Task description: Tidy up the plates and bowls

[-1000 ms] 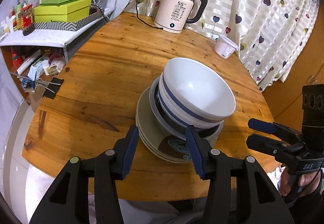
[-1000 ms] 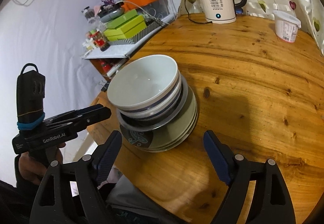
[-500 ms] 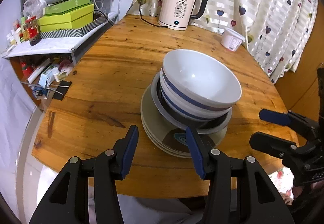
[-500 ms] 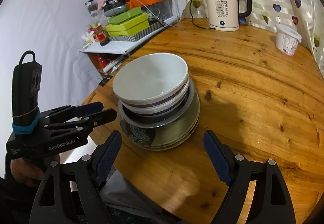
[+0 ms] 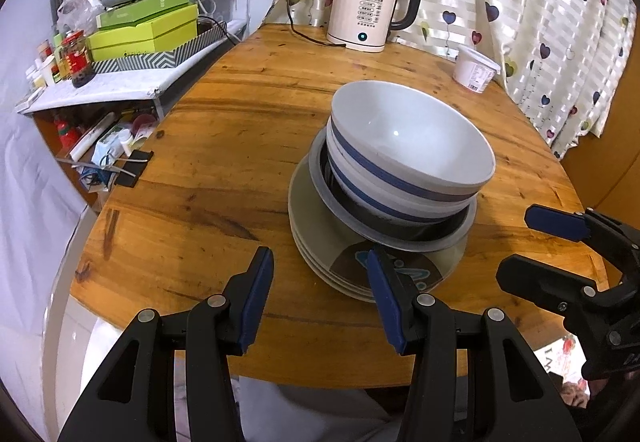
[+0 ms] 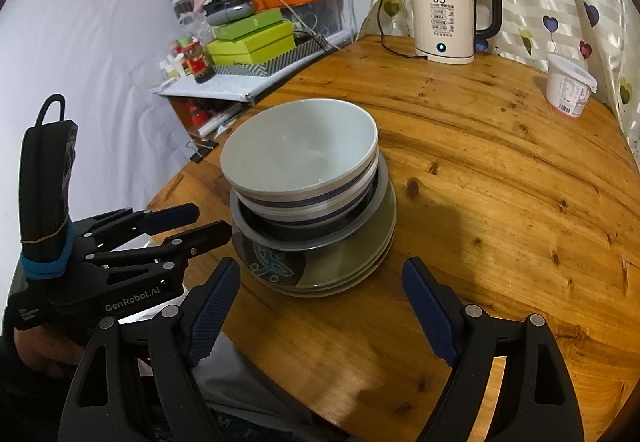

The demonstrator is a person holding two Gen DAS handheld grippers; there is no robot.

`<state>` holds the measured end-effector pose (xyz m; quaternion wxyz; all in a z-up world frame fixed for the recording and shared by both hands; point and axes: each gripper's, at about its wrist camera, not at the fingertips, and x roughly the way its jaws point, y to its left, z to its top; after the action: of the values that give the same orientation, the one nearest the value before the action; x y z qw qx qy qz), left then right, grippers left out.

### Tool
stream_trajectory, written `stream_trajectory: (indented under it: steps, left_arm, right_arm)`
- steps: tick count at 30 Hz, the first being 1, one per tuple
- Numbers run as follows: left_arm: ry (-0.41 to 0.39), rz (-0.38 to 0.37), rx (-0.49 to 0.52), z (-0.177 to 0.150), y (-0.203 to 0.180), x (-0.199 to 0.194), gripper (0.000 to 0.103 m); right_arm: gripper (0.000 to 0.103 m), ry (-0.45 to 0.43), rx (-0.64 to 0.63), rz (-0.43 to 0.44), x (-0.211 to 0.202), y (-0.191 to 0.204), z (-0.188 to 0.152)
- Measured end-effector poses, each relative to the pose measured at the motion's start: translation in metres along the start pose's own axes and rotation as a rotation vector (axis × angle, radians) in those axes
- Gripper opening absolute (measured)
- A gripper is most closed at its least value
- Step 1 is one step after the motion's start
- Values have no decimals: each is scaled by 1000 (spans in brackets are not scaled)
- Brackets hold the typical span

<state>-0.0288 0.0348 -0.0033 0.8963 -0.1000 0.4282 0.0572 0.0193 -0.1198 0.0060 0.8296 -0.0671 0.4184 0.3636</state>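
The table (image 5: 224, 130) carries 1 stack near its front edge: plates (image 5: 320, 238) at the bottom, a dark dish (image 5: 400, 230) on them, blue-striped bowls (image 5: 408, 146) nested on top. The left gripper (image 5: 320, 298) and right gripper (image 6: 320, 306) hang before it, both spread apart and empty. Stacking looks finished or nearly so; any next move would need a careful grip at a rim.
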Motion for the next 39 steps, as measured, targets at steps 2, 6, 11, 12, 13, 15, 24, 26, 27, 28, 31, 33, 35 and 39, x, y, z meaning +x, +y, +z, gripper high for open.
stream_trajectory:
  steps: [2, 6, 11, 12, 13, 15, 24, 26, 27, 28, 31, 33, 35, 39]
  left_arm:
    - [9, 21, 0, -1, -1, 2, 50]
    - [16, 25, 1, -4, -3, 4, 50]
    - [13, 37, 8, -4, -3, 4, 50]
    - [12, 37, 9, -4, -4, 4, 50]
    - [13, 33, 8, -4, -4, 4, 50]
    - [16, 34, 7, -4, -4, 5, 50]
    - [32, 32, 1, -5, -4, 8, 50]
    - [35, 33, 1, -4, -4, 9, 50]
    - [35, 33, 0, -4, -4, 9, 50]
    - [35, 34, 1, -4, -4, 9, 50]
    - [36, 34, 1, -4, -4, 10, 50]
    - [35, 36, 2, -4, -4, 9, 50]
    - [37, 36, 3, -4, -4, 10, 50]
    - [36, 34, 4, -5, -5, 10, 50]
  right_arm:
    - [84, 4, -2, -3, 1, 0, 0]
    - [84, 11, -7, -6, 5, 1, 0]
    - [84, 18, -19, -4, 7, 4, -1]
    - [84, 18, -21, -4, 7, 5, -1]
    - [84, 18, -20, -4, 7, 5, -1]
    - [84, 20, -19, -3, 8, 5, -1]
    - [84, 34, -11, 0, 11, 3, -2]
    - [84, 35, -10, 1, 12, 3, -2]
    - [84, 36, -9, 3, 12, 3, -2]
    - [84, 36, -9, 3, 13, 3, -2]
    - [84, 38, -5, 4, 13, 1, -3]
    - [84, 40, -3, 4, 14, 1, -3]
    - [84, 42, 0, 4, 14, 0, -3]
    - [84, 47, 6, 0, 15, -1, -3]
